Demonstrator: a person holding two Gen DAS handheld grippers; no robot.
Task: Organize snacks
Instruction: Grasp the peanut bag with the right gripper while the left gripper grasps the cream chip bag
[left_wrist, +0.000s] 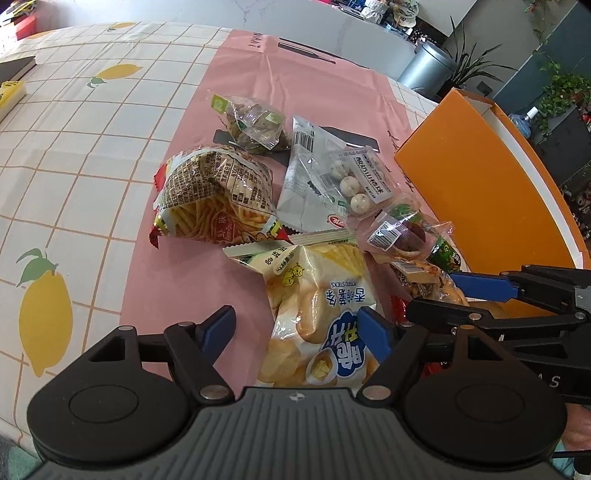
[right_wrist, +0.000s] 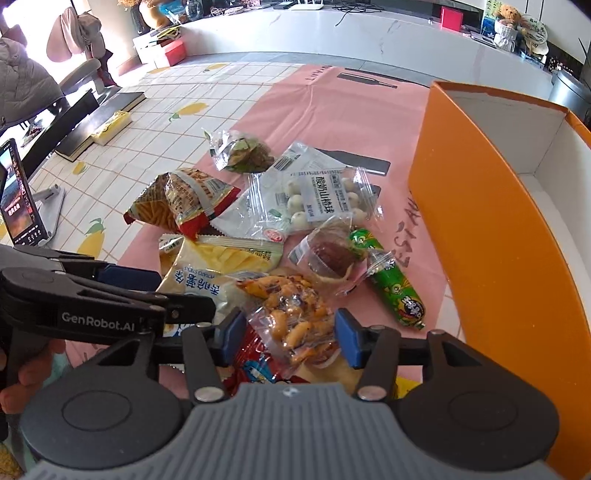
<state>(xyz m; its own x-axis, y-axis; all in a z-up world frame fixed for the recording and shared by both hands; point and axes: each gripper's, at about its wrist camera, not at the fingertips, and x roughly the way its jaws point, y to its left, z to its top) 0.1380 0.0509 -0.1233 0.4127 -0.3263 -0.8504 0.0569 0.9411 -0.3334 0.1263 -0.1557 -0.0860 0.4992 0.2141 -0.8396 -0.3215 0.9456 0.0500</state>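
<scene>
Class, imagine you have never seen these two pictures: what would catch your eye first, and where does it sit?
Probably the tall orange box, open and white inside, standing at the right edge of the pink mat. Next, the jumble of snack packets in the mat's middle, notably the yellow potato sticks bag nearest the left gripper and the green sausage beside the box.
</scene>
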